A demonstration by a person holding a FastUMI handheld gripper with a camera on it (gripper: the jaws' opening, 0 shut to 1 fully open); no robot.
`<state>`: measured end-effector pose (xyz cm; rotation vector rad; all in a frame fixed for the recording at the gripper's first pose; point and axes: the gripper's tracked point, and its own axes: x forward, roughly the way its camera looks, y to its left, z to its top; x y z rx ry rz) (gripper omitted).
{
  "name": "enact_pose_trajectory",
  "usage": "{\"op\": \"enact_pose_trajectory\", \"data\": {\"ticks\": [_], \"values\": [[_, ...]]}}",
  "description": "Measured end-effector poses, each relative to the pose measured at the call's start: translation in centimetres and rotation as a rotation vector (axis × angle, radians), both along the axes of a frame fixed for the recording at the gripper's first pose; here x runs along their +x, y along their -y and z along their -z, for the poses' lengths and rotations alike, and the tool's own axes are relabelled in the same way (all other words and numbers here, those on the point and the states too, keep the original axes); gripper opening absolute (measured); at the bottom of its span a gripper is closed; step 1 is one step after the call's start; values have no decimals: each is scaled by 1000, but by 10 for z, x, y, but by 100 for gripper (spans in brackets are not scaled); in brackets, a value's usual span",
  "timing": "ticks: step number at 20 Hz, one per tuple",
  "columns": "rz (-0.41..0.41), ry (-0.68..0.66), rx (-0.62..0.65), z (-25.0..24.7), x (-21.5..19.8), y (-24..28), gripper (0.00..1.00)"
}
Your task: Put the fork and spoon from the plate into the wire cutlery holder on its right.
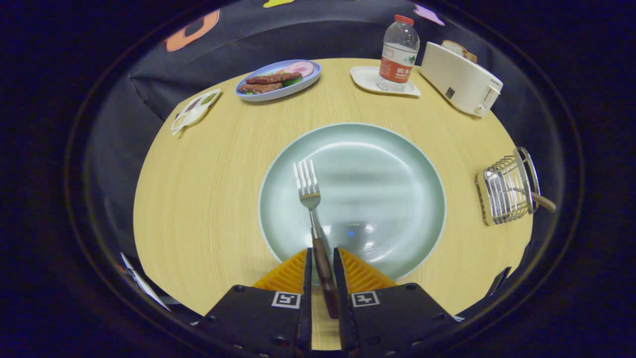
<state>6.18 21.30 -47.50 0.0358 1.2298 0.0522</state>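
Pale green glaze covers the one plate (377,164) at the middle of the wooden tabletop (208,199), and a single fork (309,191) lies on it, tines pointing away. The fork's dark handle runs back over the plate's near rim and is seen between the two fingers of the gripper (323,261), whose jaws are drawn narrow around it; whether both pads are pressing on the handle cannot be told for certain, though a grasp seems to be made or nearly made.

The step in hand is judged to be the picking up of the fork. Next, the fork would need to be lifted off the plate, carried to the right and lowered into the wire cutlery holder (504,191), which stands well apart from the plate near the tabletop's edge. One wooden handle (544,201) is already seen sticking out of the holder, likely the spoon's.

Counted beyond the plate: one blue dish of food (278,79), one water bottle (399,54) on one small white tray (367,79), one toaster (459,79), and one small divided dish (195,110).
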Motion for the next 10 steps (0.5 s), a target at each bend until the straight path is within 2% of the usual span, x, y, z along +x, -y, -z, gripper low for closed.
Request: {"op": "enact_pose_trajectory", "data": {"ticks": [1, 4, 5, 10], "values": [[-6, 6, -13, -1, 1, 1, 10], [-33, 31, -14, -7, 2, 3, 10], [-40, 35, -18, -11, 1, 4, 3], [-103, 66, 10, -35, -4, 10, 2]]}}
